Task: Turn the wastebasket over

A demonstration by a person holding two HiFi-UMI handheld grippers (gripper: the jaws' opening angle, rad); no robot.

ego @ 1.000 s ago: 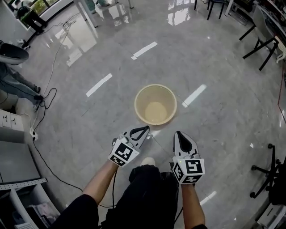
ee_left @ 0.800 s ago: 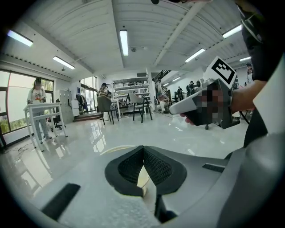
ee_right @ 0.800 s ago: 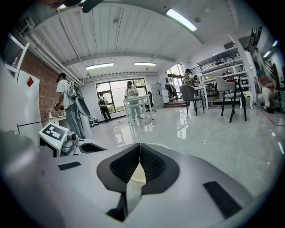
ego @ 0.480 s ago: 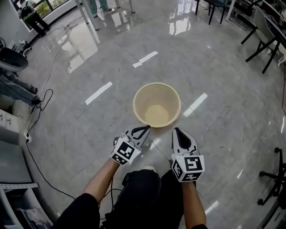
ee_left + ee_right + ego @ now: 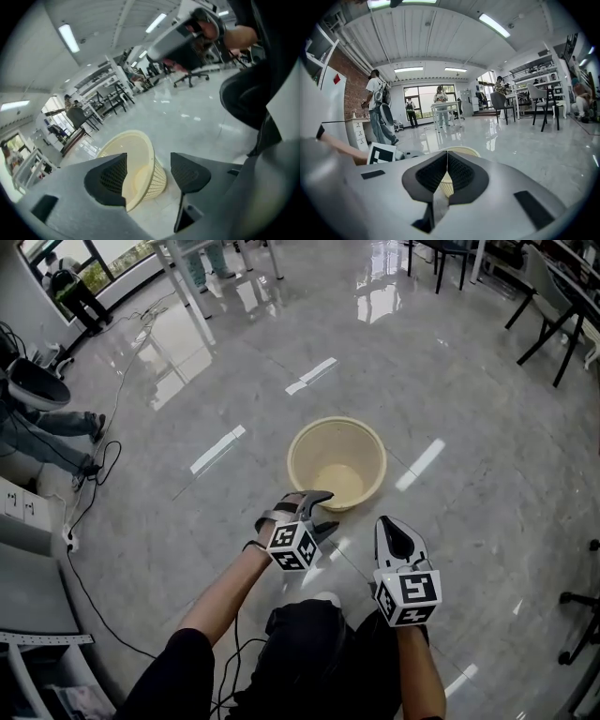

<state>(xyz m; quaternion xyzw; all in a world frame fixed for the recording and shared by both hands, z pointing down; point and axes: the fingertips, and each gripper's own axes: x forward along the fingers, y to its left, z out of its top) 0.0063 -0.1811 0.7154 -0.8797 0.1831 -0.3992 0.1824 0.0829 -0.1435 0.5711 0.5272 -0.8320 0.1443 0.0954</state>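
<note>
A cream mesh wastebasket (image 5: 337, 463) stands upright on the grey floor, mouth up. My left gripper (image 5: 322, 512) is rolled onto its side just before the basket's near rim, and its jaws are opening with nothing pressed between them. In the left gripper view the wastebasket (image 5: 140, 164) shows in the gap of the left gripper (image 5: 149, 176), a little beyond the pads. My right gripper (image 5: 388, 524) hangs shut and empty to the right, short of the basket. In the right gripper view the right gripper (image 5: 447, 153) hides most of the wastebasket (image 5: 464, 151).
Polished floor (image 5: 487, 484) surrounds the basket. A black cable (image 5: 89, 484) trails at the left beside a seated person's legs (image 5: 47, 432). Chairs (image 5: 553, 315) stand at the upper right, and a desk edge (image 5: 33, 587) lies at the lower left. My own shoe (image 5: 323, 600) is below the grippers.
My left gripper has dropped, rolled onto its side and opened its jaws, now close to the basket's near rim. The right gripper sank a little and stayed shut.
</note>
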